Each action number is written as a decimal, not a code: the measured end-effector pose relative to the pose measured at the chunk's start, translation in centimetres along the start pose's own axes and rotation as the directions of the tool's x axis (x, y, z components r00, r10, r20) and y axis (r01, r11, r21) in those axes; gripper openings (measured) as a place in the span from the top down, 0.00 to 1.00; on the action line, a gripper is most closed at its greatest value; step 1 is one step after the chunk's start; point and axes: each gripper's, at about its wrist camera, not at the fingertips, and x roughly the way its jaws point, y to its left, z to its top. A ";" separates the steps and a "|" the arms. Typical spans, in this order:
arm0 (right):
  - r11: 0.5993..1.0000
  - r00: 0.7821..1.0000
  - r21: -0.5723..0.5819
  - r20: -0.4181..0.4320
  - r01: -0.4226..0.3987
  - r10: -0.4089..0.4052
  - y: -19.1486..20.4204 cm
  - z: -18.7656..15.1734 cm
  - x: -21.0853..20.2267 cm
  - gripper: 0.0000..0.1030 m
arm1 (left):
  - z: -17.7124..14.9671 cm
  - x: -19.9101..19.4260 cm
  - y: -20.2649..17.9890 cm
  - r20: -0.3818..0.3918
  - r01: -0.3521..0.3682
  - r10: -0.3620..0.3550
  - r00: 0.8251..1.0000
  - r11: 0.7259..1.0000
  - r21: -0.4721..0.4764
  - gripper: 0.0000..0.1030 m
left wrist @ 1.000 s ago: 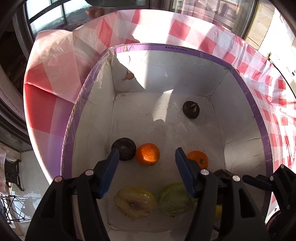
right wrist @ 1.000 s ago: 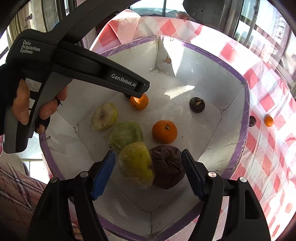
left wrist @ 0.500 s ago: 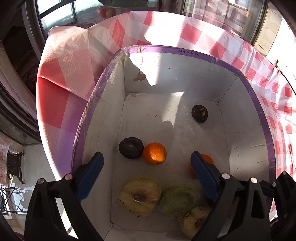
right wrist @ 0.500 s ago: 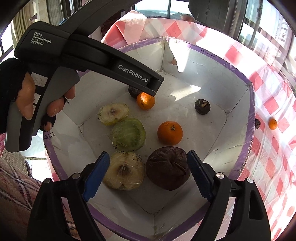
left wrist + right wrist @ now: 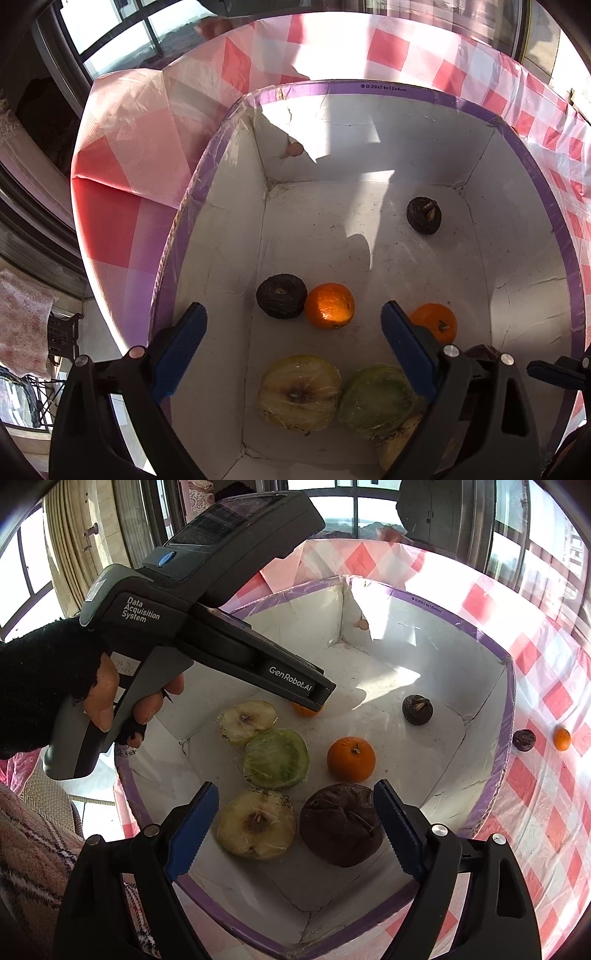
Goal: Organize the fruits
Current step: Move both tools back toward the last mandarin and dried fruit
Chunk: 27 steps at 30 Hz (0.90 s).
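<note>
A white box with a purple rim (image 5: 391, 87) (image 5: 506, 716) holds several fruits: two oranges (image 5: 329, 305) (image 5: 351, 758), two small dark fruits (image 5: 281, 296) (image 5: 423, 219), yellow apple halves (image 5: 298, 393) (image 5: 255, 824), a green fruit (image 5: 276, 758) and a large dark wrinkled fruit (image 5: 341, 829). My left gripper (image 5: 293, 350) is open and empty above the box's near left part. My right gripper (image 5: 295, 830) is open and empty, raised over the apple half and the large dark fruit.
The box stands on a red-and-white checked tablecloth (image 5: 546, 701). A small dark fruit (image 5: 523, 739) and a small orange (image 5: 562, 738) lie on the cloth to the right of the box. Windows stand behind the table.
Both grippers opened wider and drew back upward. The yellow apple half dropped from my right gripper and now lies flat beside the large dark fruit.
</note>
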 end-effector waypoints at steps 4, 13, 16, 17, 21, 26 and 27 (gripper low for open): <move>0.997 0.997 0.018 0.035 -0.073 0.072 -0.9 -0.2 -0.8 0.20 | 0.3 0.2 -0.4 -0.004 -0.058 0.058 0.998 0.998 0.015 0.07; 0.915 0.971 0.392 0.240 -0.092 -0.006 -11.2 -2.2 -7.4 0.19 | 4.3 -6.7 -4.8 0.307 -0.004 0.009 0.952 1.000 -0.018 0.02; 0.856 0.967 0.517 0.214 0.008 -0.138 -15.4 -4.4 -8.8 0.19 | 6.4 -9.0 -9.7 0.394 0.094 -0.114 0.912 0.993 0.068 0.02; 0.837 0.966 0.545 0.184 0.052 -0.180 -16.6 -5.2 -8.9 0.19 | 7.1 -9.4 -11.7 0.404 0.134 -0.161 0.901 0.986 0.096 0.02; 0.761 0.959 0.626 0.071 0.172 -0.275 -21.3 -8.7 -8.9 0.19 | 9.5 -8.2 -19.8 0.337 0.268 -0.313 0.888 0.947 0.174 0.02; 0.685 0.950 0.689 -0.015 0.236 -0.312 -26.1 -13.1 -8.7 0.19 | 9.7 -3.1 -27.4 0.197 0.315 -0.338 0.920 0.939 0.141 0.02; 0.679 0.949 0.692 -0.030 0.246 -0.313 -26.9 -13.9 -8.6 0.19 | 9.6 -1.8 -28.3 0.179 0.311 -0.330 0.927 0.942 0.125 0.02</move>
